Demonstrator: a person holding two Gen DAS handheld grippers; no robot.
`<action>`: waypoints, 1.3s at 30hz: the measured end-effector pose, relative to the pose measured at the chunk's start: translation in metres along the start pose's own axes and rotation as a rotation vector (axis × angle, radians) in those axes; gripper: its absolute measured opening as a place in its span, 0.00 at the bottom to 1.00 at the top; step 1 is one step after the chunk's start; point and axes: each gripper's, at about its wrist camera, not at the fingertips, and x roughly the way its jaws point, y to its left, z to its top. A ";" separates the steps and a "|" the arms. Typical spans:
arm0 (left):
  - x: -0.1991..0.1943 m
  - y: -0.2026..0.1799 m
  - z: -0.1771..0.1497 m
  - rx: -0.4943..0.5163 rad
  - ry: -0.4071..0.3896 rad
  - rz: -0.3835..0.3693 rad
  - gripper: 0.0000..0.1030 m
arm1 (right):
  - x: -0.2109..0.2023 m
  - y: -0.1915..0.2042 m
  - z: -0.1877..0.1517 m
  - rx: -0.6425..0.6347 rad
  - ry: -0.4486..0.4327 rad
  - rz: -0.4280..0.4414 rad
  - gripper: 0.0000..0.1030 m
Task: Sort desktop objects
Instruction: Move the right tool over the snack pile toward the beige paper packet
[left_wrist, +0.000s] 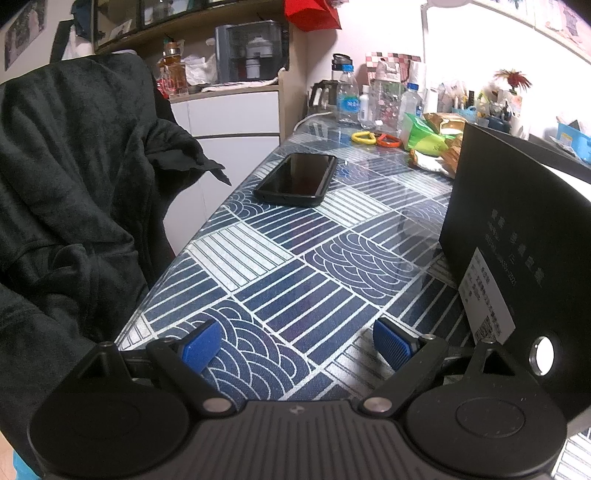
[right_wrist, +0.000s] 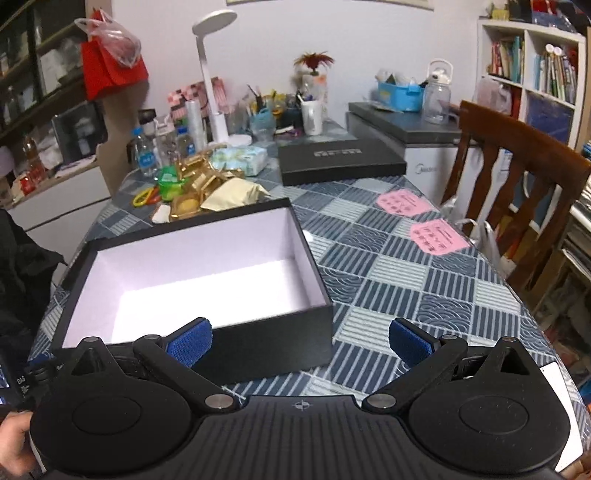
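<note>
A black smartphone (left_wrist: 295, 179) lies flat on the blue patterned table (left_wrist: 295, 258), well ahead of my left gripper (left_wrist: 297, 343), which is open and empty. A black box with a white inside (right_wrist: 207, 273) stands open and empty just ahead of my right gripper (right_wrist: 301, 343), which is open and empty; its left finger is near the box's front wall. The box's outer side (left_wrist: 517, 236) fills the right of the left wrist view. Its black lid (right_wrist: 340, 160) lies farther back. Yellow and orange clips (left_wrist: 375, 138) lie beyond the phone.
Snack packets (right_wrist: 207, 188), bottles (left_wrist: 347, 96), a white desk lamp (right_wrist: 214, 74) and pen cups crowd the table's far end. Two pink notes (right_wrist: 436, 232) lie on the right. A dark garment (left_wrist: 74, 184) hangs left of the table; a wooden chair (right_wrist: 517, 177) stands right.
</note>
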 end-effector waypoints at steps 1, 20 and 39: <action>-0.002 0.001 0.000 0.000 0.008 -0.002 1.00 | 0.002 0.001 0.002 0.001 0.005 0.006 1.00; -0.170 -0.003 0.143 -0.031 -0.016 -0.167 1.00 | -0.007 0.034 0.114 -0.003 -0.047 0.208 1.00; -0.245 -0.102 0.230 0.127 -0.099 -0.197 1.00 | -0.014 0.087 0.222 -0.148 -0.061 0.166 1.00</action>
